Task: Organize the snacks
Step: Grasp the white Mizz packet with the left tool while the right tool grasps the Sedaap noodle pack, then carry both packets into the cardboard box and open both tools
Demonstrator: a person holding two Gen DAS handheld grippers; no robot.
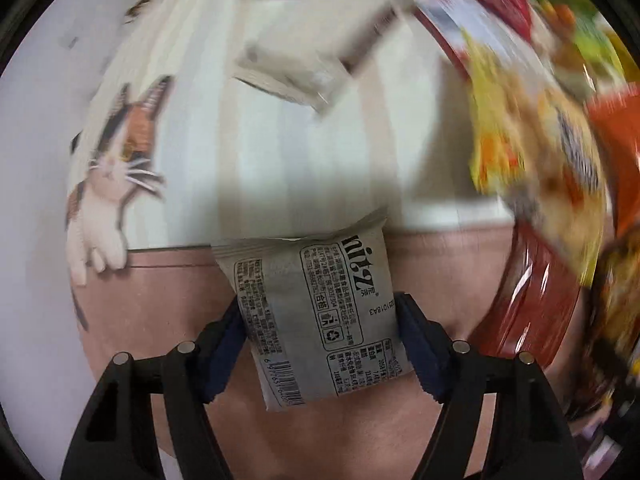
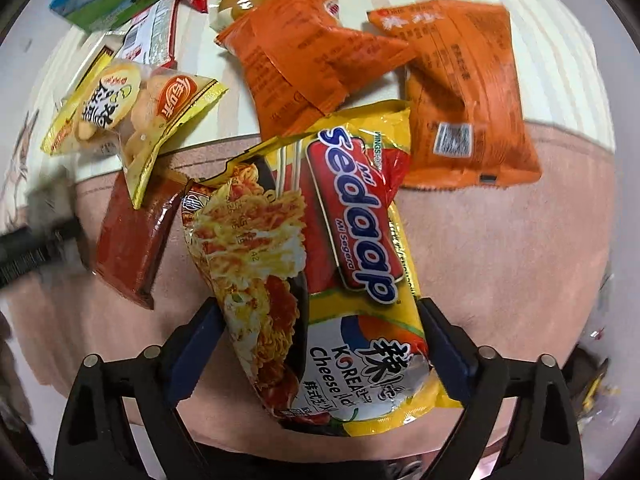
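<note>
In the left wrist view, a grey snack packet (image 1: 316, 312) with black print sits between the blue pads of my left gripper (image 1: 320, 332). Both pads press on its sides, so it is shut on the packet. The packet hangs over the pink border of a cream striped tablecloth (image 1: 248, 152). In the right wrist view, my right gripper (image 2: 320, 332) is shut on a yellow and red Sedaap noodle packet (image 2: 320, 248), held lengthwise and pointing down at the cloth.
A second grey packet (image 1: 316, 56) lies further up the cloth, beside a cat picture (image 1: 116, 160). Two orange packets (image 2: 304, 52) (image 2: 468, 92), a yellow biscuit bag (image 2: 128, 112) and a red-brown packet (image 2: 132, 240) crowd the cloth. A blurred dark shape (image 2: 36, 244) sits at the left.
</note>
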